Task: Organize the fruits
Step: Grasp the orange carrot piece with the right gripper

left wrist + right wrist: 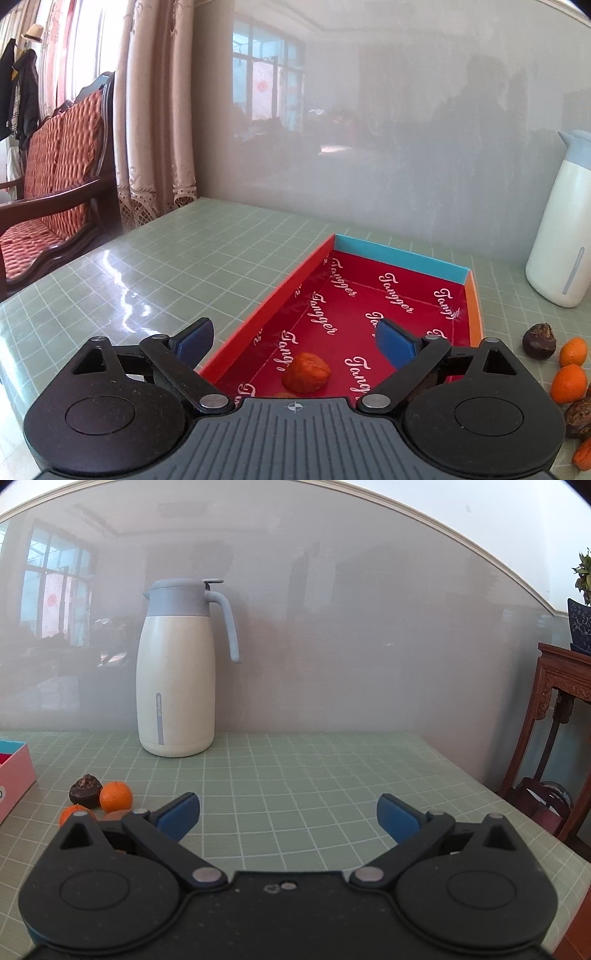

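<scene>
The white script word "Tangger" is repeating across the red lining of the box lying ahead of the claw.

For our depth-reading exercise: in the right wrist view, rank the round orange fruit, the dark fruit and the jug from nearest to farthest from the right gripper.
1. Round orange fruit, on the table left of the right gripper.
2. Dark fruit, touching it, slightly further left and back.
3. Jug, upright at the wall, farthest.

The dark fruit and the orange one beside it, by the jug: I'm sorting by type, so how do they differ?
The dark fruit is brown-black, wrinkled and dull; the orange fruit is bright, smooth and looks slightly larger. Both are small, roundish and lie touching on the table, outside the box.
</scene>
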A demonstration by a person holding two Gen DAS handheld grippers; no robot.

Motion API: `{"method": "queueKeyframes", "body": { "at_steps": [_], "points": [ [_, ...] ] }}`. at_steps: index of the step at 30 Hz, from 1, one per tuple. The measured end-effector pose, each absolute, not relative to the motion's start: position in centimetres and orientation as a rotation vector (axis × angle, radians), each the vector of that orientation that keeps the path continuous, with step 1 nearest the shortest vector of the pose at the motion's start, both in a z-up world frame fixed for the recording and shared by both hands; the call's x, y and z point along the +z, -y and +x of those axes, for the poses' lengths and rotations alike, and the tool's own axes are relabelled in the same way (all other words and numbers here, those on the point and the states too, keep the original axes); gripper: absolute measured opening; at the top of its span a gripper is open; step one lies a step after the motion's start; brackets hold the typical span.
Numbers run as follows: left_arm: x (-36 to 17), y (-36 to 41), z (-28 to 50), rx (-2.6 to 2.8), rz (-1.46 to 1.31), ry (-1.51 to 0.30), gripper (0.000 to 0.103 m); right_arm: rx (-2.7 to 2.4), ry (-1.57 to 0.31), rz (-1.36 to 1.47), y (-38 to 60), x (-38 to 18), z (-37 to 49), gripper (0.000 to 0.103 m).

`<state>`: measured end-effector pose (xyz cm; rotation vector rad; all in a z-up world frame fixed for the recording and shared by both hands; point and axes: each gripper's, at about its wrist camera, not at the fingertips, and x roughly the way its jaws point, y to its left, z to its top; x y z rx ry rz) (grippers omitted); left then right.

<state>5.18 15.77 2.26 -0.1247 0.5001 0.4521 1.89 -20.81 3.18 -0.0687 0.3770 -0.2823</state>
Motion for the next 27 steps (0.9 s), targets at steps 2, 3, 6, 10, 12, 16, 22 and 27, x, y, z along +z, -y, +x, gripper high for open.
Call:
{"method": "queueKeyframes", "body": {
  "at_steps": [2, 3, 6, 10, 12, 16, 22, 27],
  "points": [
    [2.7, -16.1, 4.4, 0.459, -0.120, -0.497, 0.094, -0.261, -0.377, -0.066, 20.5, 3.2, 1.9, 0.103],
    [2.9, -16.3, 4.0, 0.462, -0.113, -0.492, 0.094, -0.246, -0.377, -0.064, 20.3, 3.1, 1.8, 0.103],
    [3.6, -16.7, 2.5, 0.479, -0.096, -0.472, 0.094, -0.186, -0.388, -0.059, 19.5, 2.9, 1.8, 0.103],
    [3.9, -17.5, 0.3, 0.496, -0.080, -0.468, 0.096, -0.099, -0.426, -0.068, 17.7, 2.3, 2.0, 0.101],
    [4.1, -18.0, -0.8, 0.500, -0.086, -0.473, 0.096, -0.057, -0.443, -0.070, 16.7, 1.9, 2.0, 0.099],
    [4.1, -18.5, -2.7, 0.540, -0.083, -0.441, 0.098, 0.033, -0.504, -0.054, 14.8, 0.9, 2.0, 0.095],
    [3.6, -20.0, -3.4, 0.569, -0.111, -0.456, 0.101, 0.084, -0.555, -0.051, 13.0, -0.1, 2.3, 0.087],
    [3.2, -21.3, -3.8, 0.575, -0.173, -0.478, 0.101, 0.116, -0.614, 0.002, 12.2, -0.7, 3.1, 0.078]
  ]
}}
